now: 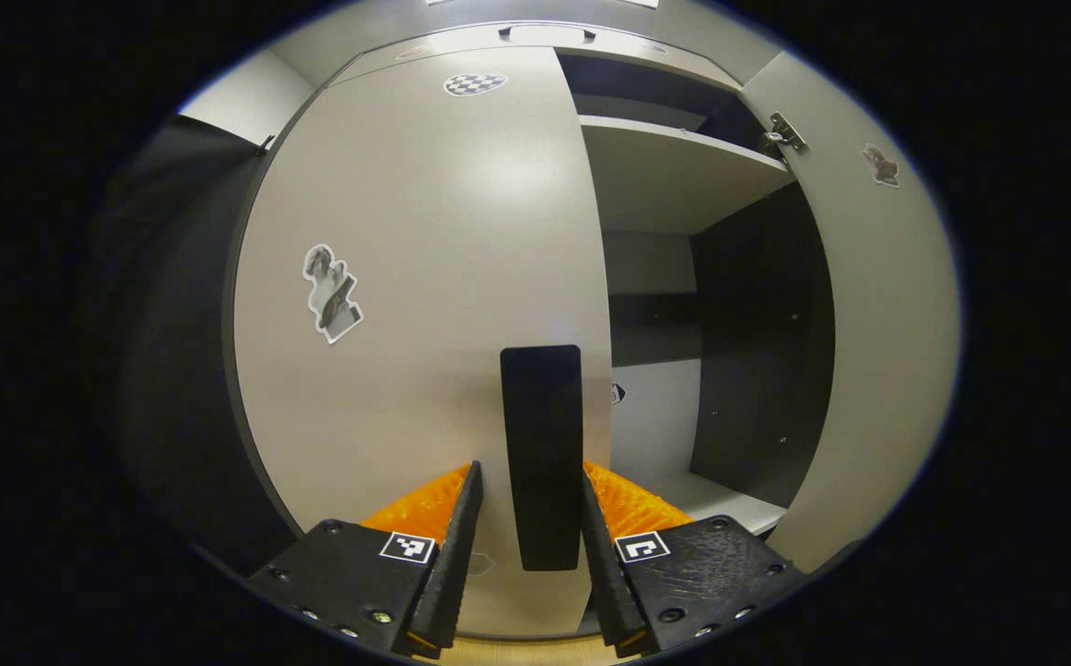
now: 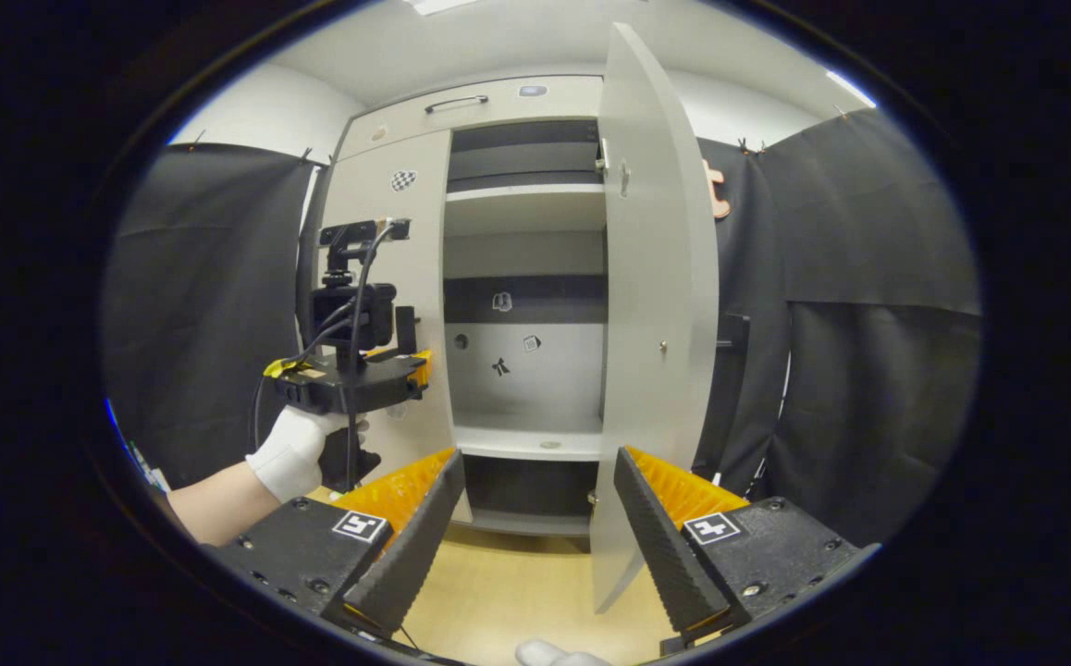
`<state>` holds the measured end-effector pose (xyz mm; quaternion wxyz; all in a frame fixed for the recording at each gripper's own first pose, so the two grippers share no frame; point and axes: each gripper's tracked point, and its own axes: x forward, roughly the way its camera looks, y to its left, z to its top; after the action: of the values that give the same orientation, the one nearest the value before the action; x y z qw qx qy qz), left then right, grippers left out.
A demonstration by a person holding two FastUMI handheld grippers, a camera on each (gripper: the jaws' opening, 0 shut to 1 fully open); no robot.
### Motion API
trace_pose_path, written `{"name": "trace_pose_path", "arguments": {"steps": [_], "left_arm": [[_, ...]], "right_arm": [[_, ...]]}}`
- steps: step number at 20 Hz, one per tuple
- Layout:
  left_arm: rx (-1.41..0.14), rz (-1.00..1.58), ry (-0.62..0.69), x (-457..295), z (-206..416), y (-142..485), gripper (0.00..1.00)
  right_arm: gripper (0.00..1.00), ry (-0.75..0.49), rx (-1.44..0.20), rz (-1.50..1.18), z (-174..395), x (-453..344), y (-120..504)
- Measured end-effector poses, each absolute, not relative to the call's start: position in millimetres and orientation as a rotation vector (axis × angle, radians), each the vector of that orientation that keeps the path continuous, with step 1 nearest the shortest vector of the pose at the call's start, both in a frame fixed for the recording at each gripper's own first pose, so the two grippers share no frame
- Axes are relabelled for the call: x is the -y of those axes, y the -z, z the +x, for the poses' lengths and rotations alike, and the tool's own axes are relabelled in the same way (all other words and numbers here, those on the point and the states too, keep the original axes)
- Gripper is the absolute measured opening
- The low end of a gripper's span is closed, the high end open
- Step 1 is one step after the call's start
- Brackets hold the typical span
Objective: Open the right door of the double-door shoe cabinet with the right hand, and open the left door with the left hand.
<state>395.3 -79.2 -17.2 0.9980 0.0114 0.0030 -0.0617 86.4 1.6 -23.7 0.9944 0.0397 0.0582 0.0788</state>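
Note:
The light grey left door [image 1: 424,277] of the shoe cabinet is closed. Its black upright handle [image 1: 542,453] stands between the fingers of my left gripper [image 1: 531,474]. The right finger touches the handle, and a thin strip of door shows at the left finger, so the gripper is narrowly open around it. In the right gripper view a white-gloved hand [image 2: 300,453] holds that left gripper [image 2: 411,361] against the left door [image 2: 424,185]. The right door [image 2: 656,324] [image 1: 878,324] is swung wide open. My right gripper [image 2: 535,467] is open and holds nothing, back from the cabinet.
The open right half shows pale shelves [image 2: 526,439] [image 1: 674,166] and a dark back panel. A top drawer front with a handle [image 2: 457,102] sits above the doors. Black cloth [image 2: 868,324] hangs on both sides of the cabinet, and a light wooden floor [image 2: 517,583] lies below.

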Motion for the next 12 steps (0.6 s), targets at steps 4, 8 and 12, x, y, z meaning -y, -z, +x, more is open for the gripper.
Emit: {"name": "trace_pose_path", "arguments": {"steps": [4,8,12], "left_arm": [[-0.003,0.031,0.137,83.5,397.7,18.1,0.21],[0.001,0.036,0.155,82.6,392.4,17.4,0.02],[0.004,0.015,0.183,82.4,383.8,15.7,0.02]], "right_arm": [[1.0,-0.173,-0.106,0.076,81.9,-9.7,20.1],[1.0,-0.172,-0.104,0.077,73.3,-10.6,19.7],[1.0,-0.157,-0.096,0.084,62.9,-6.8,16.8]]}}
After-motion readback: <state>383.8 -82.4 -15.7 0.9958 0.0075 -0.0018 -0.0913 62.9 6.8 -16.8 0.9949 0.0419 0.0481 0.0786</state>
